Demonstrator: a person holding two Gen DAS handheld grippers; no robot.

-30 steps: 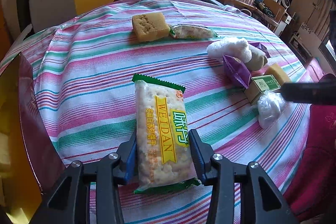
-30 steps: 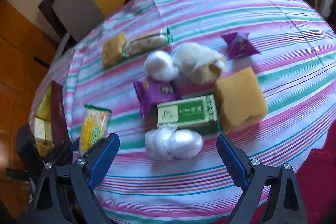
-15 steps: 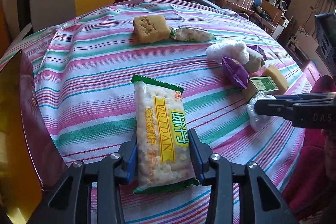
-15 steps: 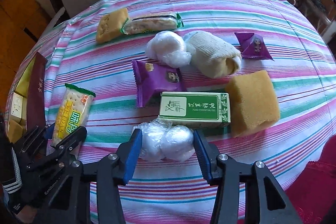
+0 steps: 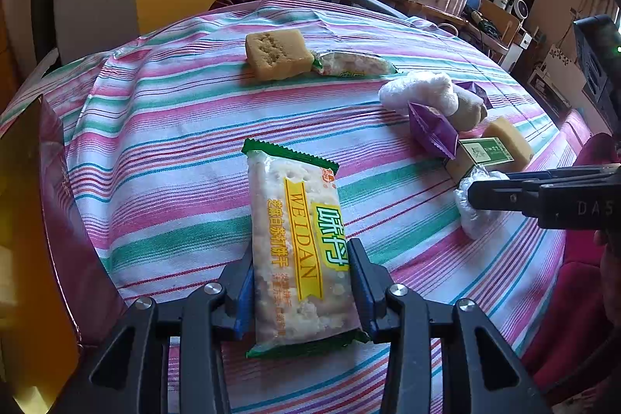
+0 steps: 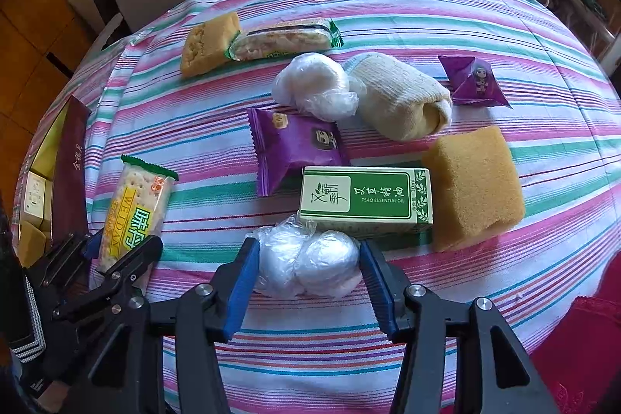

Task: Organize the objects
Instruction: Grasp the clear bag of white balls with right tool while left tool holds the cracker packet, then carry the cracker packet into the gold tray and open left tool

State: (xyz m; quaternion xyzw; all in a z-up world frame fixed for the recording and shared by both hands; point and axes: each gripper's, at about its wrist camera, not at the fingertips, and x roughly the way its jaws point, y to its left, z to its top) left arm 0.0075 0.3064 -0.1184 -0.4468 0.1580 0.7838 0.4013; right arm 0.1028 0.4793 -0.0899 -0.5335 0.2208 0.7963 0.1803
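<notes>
My left gripper (image 5: 300,272) is shut on a cracker packet (image 5: 299,239), green and yellow, lying on the striped tablecloth (image 5: 167,127); both also show in the right wrist view, gripper (image 6: 120,251) and packet (image 6: 132,208). My right gripper (image 6: 308,264) is shut on a clear plastic-wrapped bundle (image 6: 310,262) at the table's near edge, just in front of a green essential-oil box (image 6: 368,198). From the left wrist view the right gripper (image 5: 481,194) covers part of that bundle (image 5: 473,216).
A purple snack pack (image 6: 295,146), another wrapped bundle (image 6: 310,84), a rolled cream cloth (image 6: 399,96), a yellow sponge (image 6: 473,181), a purple triangular pack (image 6: 475,82), a yellow cake (image 6: 207,41) and a wafer packet (image 6: 283,39) lie around. A dark red box (image 6: 68,161) sits at the left edge.
My right gripper came down and forward to the wrapped bundle and closed on it. My left gripper stays shut on the cracker packet, hardly moved.
</notes>
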